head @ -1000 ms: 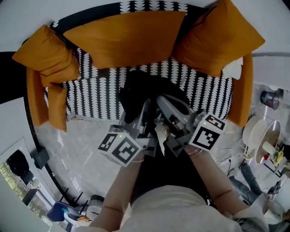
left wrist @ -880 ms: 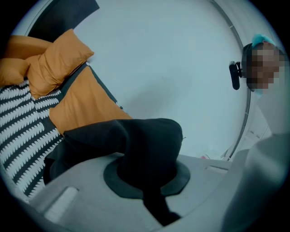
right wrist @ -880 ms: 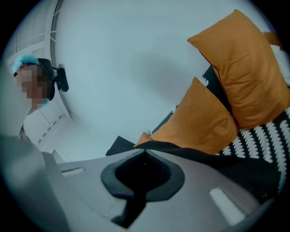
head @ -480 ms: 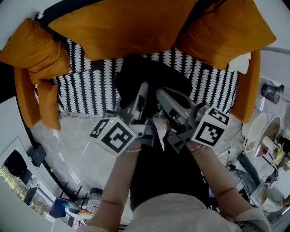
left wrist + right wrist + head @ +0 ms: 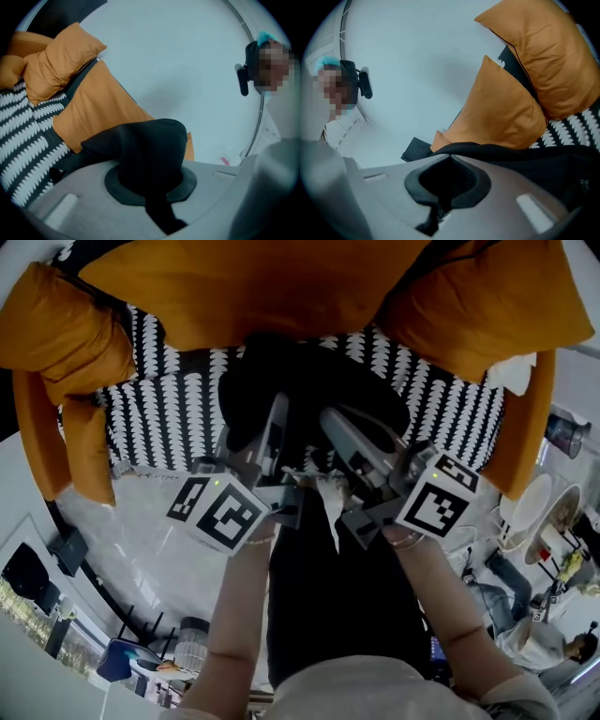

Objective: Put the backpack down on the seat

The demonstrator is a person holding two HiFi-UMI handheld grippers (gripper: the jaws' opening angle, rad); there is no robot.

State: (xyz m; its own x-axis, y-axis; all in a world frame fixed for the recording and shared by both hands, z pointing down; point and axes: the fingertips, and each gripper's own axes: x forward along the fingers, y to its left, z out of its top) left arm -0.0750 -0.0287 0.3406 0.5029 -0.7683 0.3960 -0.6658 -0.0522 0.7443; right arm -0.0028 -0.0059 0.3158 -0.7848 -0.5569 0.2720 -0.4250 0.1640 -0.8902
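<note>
Left tongs point(image 5: 277, 411), right tongs point(image 5: 330, 420): both clamped.

Orange cushions point(image 5: 253, 292) crowding the back, patterned seat point(image 5: 164, 427) bare left of backpack point(image 5: 314, 381)

Left tool point(image 5: 277, 418) and right tool point(image 5: 333, 423) are reaching side by side into the near edge of the black backpack point(image 5: 314, 381). It is showing over the patterned seat point(image 5: 159, 418) (black-and-white print). Orange cushions point(image 5: 244, 287) are lining the back.
</note>
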